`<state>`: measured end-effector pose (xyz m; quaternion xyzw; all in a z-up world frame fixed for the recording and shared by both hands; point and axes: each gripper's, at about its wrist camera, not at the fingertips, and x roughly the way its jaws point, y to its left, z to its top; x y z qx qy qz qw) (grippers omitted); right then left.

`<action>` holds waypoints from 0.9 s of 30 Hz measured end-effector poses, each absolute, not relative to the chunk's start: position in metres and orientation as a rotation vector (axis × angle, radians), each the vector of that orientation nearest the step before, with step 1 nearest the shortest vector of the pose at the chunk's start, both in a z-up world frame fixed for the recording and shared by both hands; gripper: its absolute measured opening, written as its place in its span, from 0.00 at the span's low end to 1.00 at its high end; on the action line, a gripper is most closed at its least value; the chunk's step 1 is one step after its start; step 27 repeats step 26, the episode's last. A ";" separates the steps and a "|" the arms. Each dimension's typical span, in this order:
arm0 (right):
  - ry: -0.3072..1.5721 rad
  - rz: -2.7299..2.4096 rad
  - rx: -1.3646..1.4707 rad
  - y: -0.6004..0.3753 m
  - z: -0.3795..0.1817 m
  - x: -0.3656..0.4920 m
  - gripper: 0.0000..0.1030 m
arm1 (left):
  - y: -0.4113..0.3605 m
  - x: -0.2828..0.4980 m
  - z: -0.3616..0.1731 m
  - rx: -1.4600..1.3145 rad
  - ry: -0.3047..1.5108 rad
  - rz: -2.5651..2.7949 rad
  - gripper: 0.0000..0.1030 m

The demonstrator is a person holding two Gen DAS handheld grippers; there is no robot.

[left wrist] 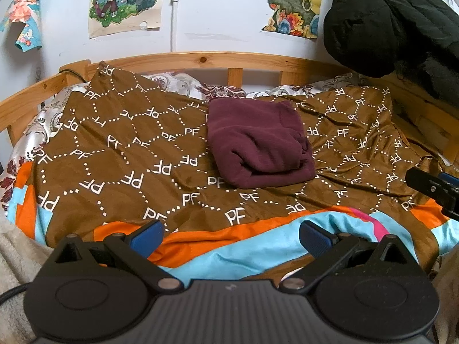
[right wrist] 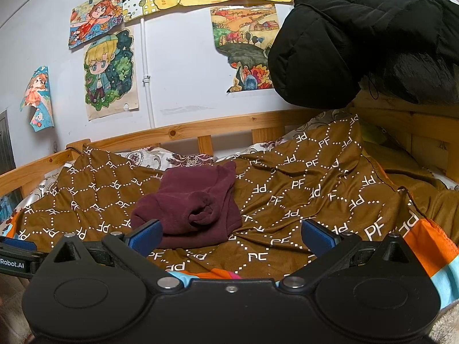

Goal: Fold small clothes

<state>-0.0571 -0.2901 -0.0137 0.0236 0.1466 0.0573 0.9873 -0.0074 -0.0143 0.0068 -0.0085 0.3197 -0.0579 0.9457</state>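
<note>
A dark maroon garment (left wrist: 258, 146) lies folded in a thick bundle on the brown "PF" blanket (left wrist: 120, 149) in the middle of the bed. It also shows in the right wrist view (right wrist: 192, 206), with a rolled sleeve end on top. My left gripper (left wrist: 231, 236) is open and empty, well short of the garment, above the blanket's orange and blue border. My right gripper (right wrist: 231, 235) is open and empty, its left finger (right wrist: 146, 233) close in front of the garment's near edge. The right gripper's body shows at the right edge of the left wrist view (left wrist: 436, 189).
A wooden bed rail (left wrist: 200, 60) runs along the back against a white wall with drawings (left wrist: 126, 0). A black puffy jacket (left wrist: 401, 25) hangs at the back right, also in the right wrist view (right wrist: 358, 37). A patterned pillow (left wrist: 183, 84) lies behind the blanket.
</note>
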 end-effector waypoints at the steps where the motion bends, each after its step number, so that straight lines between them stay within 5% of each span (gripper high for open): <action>1: 0.294 0.115 0.047 -0.290 -0.014 -0.057 0.99 | -0.015 -0.008 0.007 -0.016 0.651 -0.115 0.99; 27: 0.395 -0.113 0.044 -0.286 -0.021 -0.046 1.00 | -0.018 0.004 -0.004 -0.084 0.745 -0.177 0.99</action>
